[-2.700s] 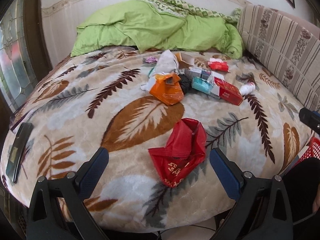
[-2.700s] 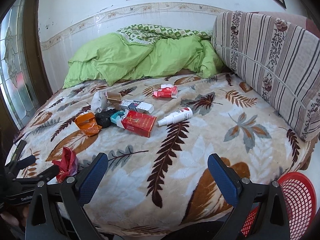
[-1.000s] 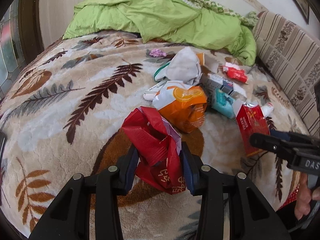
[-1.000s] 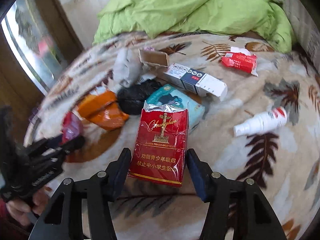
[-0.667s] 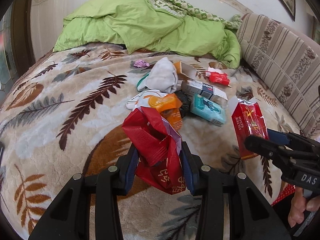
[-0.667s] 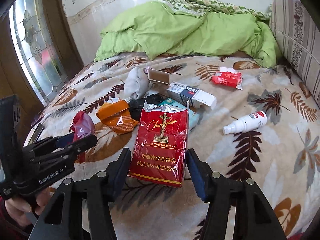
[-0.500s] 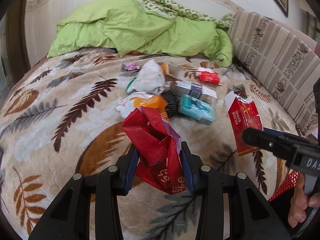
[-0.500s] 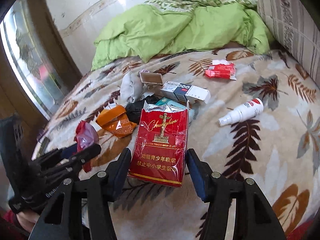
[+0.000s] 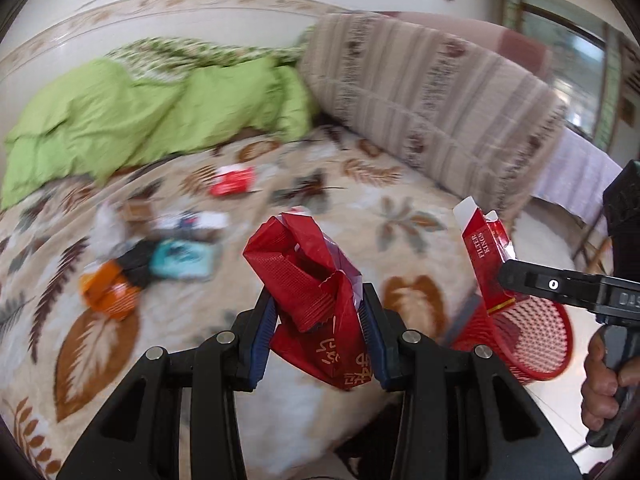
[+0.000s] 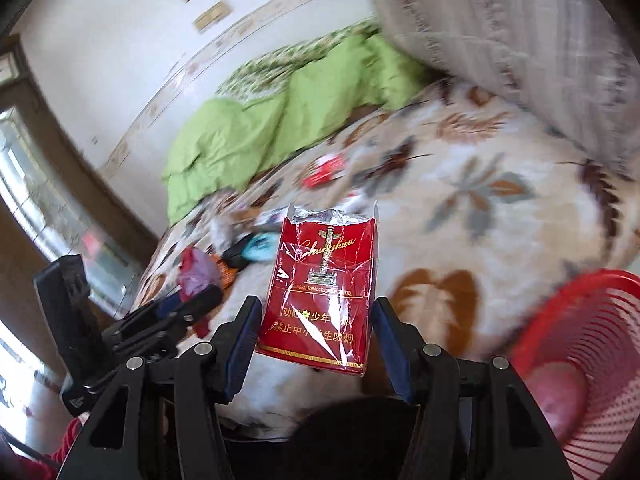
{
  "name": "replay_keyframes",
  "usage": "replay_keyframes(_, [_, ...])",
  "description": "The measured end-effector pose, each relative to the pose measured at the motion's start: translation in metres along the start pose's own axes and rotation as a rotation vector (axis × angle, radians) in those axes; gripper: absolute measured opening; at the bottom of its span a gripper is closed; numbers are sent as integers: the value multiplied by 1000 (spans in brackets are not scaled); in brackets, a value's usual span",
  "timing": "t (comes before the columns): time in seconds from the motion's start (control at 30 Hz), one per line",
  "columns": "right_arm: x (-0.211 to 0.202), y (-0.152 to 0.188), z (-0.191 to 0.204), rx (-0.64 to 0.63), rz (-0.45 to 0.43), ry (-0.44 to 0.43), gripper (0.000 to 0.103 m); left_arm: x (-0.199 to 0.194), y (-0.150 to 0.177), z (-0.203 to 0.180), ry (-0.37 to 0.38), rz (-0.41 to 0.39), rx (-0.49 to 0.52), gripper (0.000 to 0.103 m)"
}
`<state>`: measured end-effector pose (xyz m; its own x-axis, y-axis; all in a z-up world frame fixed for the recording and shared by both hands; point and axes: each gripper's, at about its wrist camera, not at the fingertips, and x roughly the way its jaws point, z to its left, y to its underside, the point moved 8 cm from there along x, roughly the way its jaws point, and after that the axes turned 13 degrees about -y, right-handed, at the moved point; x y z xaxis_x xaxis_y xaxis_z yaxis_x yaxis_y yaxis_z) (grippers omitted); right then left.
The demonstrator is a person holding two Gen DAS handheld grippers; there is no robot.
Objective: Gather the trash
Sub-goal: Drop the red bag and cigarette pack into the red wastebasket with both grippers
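Two grippers hang over the bed (image 9: 400, 208), each pinching one piece of trash. Past the bed's edge stands the red basket (image 9: 532, 336), below and just beside the right gripper (image 10: 316, 332), whose pads clamp a red cigarette pack (image 10: 320, 292) upright. The left gripper (image 9: 318, 324) squeezes a crumpled red bag (image 9: 312, 292). Further trash lies blurred on the blanket: orange wrapper (image 9: 110, 290), teal packet (image 9: 182, 258), small red pack (image 9: 234, 180).
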<state>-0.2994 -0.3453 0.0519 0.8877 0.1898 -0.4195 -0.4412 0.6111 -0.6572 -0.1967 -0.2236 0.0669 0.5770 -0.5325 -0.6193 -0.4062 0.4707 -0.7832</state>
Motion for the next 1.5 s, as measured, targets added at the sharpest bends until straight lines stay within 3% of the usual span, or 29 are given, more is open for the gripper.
replay_keyframes(0.23, [-97,-4,-76,130,-126,179,61,-2,-12,-133,202,41,155,40])
replay_keyframes(0.33, [-122,0,-101,180,-157,209,62,3,-6,-187,283,91,198,40])
replay_keyframes(0.37, [-129,0,-108,188,-171,216,63,6,-4,-200,295,100,211,42])
replay_keyframes(0.43, [-138,0,-120,189,-181,228,73,11,0,-226,309,114,253,62])
replay_keyframes(0.57, [-153,-2,-138,177,-204,258,76,20,7,-244,310,140,272,64])
replay_keyframes(0.63, [-161,-8,-149,170,-244,297,76,24,6,-235,309,143,261,64])
replay_keyframes(0.77, [-187,-27,-178,78,-350,503,76,23,-5,-204,263,116,229,65])
replay_keyframes(0.83, [-190,-38,-188,30,-406,481,76,23,-10,-188,240,104,211,65])
replay_keyframes(0.93, [-168,-46,-210,2,-362,468,76,23,-14,-159,200,92,184,65])
replay_keyframes(1.03, [-147,-39,-223,81,-335,373,76,23,-14,-128,155,93,152,65])
replay_keyframes(1.13, [-144,-32,-214,93,-350,377,76,23,-10,-97,111,98,116,65])
replay_keyframes(1.2, [-135,-23,-206,137,-335,323,76,21,-8,-77,86,97,92,65])
replay_keyframes(1.5, [-153,-36,-159,-18,-360,395,76,-4,8,-6,-11,89,9,65])
